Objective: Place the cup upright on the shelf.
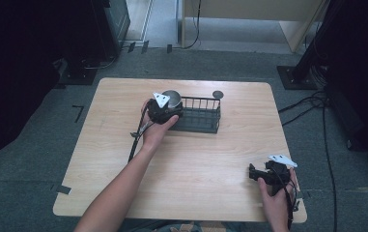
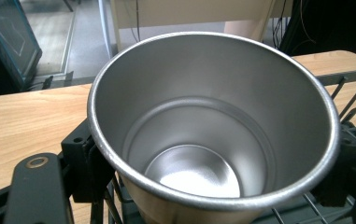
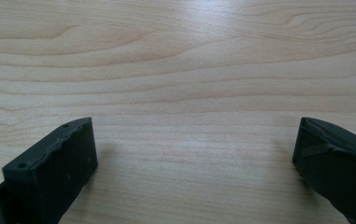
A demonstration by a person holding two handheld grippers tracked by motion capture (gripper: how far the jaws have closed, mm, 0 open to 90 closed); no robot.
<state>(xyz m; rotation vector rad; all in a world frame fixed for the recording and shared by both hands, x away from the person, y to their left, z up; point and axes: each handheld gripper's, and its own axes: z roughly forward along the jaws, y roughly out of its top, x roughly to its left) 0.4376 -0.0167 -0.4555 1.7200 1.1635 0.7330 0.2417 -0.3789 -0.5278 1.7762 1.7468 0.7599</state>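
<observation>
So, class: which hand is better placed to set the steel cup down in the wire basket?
Probably the left. The left gripper already clamps the steel cup at the wire basket. The right gripper rests open and empty over bare table, well away from it.

— Where's the round steel cup [image 1: 172,96] on my screen?
— At the left end of the black wire basket [image 1: 205,121], mid-table.
— The small round lid [image 1: 218,94]?
— I see it on the light wooden table [image 1: 196,169], just behind the basket's right corner.
</observation>
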